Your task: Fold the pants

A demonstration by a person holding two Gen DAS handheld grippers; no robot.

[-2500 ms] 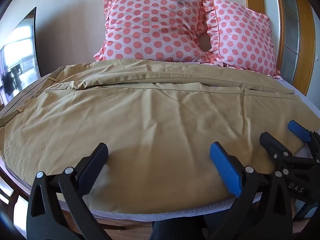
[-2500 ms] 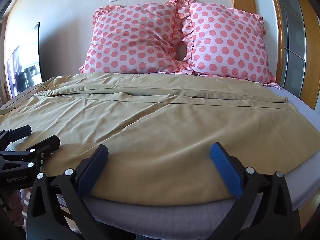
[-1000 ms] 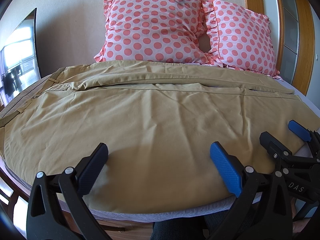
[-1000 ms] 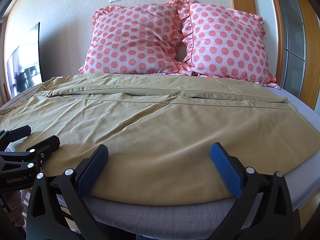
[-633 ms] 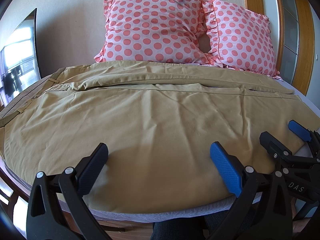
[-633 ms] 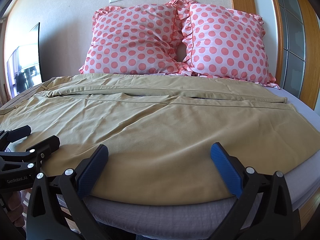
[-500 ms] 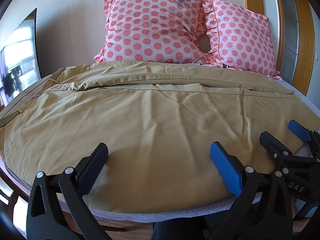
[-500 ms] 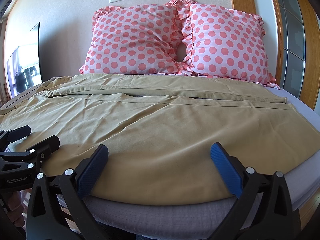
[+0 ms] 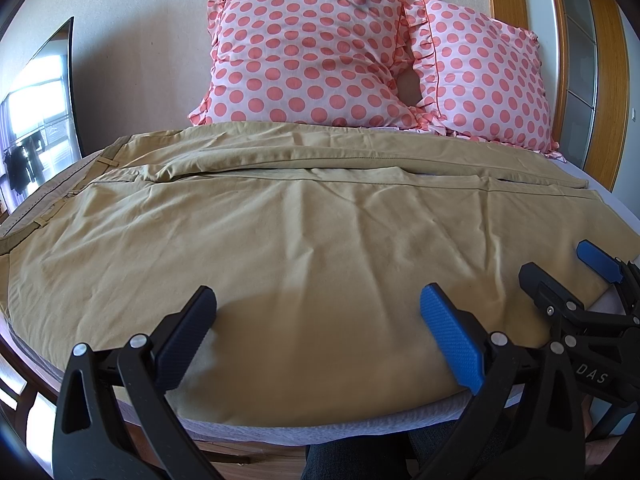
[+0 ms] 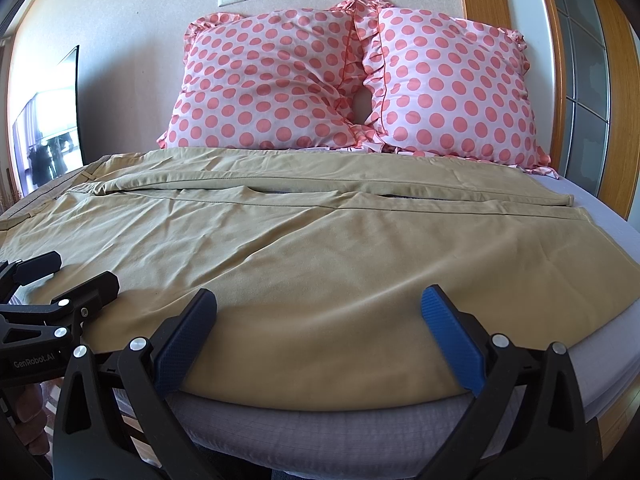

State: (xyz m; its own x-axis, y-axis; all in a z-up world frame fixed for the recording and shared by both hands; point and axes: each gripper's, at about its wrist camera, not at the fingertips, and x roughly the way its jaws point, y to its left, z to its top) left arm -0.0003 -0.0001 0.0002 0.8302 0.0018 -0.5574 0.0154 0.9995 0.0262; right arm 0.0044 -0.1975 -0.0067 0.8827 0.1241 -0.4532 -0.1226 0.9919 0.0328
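Tan pants lie spread flat across the bed, waistband to the left, both legs running to the right; they also show in the right wrist view. My left gripper is open and empty, hovering over the near edge of the near leg. My right gripper is open and empty over the same near edge, further right. The right gripper shows at the right of the left wrist view; the left gripper shows at the left of the right wrist view.
Two pink polka-dot pillows lean on the wall behind the pants. The grey mattress edge runs under my grippers. A wooden frame stands at the right, a dark screen at the left.
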